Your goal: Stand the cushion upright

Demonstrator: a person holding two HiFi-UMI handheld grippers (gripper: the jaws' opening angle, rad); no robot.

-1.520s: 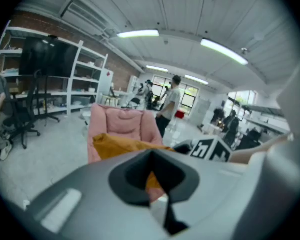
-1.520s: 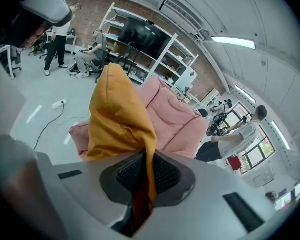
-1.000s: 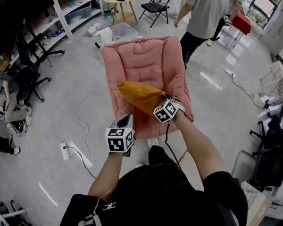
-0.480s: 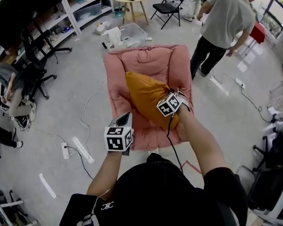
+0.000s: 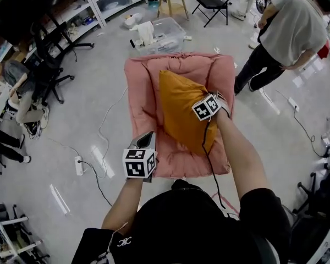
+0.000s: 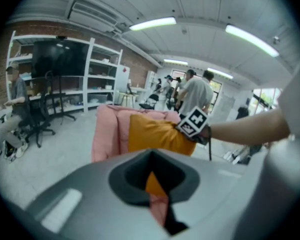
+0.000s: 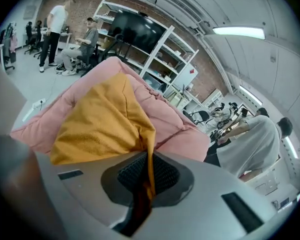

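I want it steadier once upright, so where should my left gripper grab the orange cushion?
Probably the cushion's left edge, approached from the left over the pink chair. The right gripper pinches its right edge, and a thin edge fits the jaws better than its plump middle.

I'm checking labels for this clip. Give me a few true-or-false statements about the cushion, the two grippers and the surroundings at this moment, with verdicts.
1. The right gripper is shut on an edge of the orange cushion. True.
2. The left gripper grips the cushion too. False: it is clear of the cushion, near the front corner of the pink armchair, with nothing held.
3. The cushion lies on the bare floor. False: it is over the armchair's seat.
4. A black folding chair stands beyond the armchair. True.
5. The armchair is tipped onto its side. False: it stands the right way up, seat facing up.
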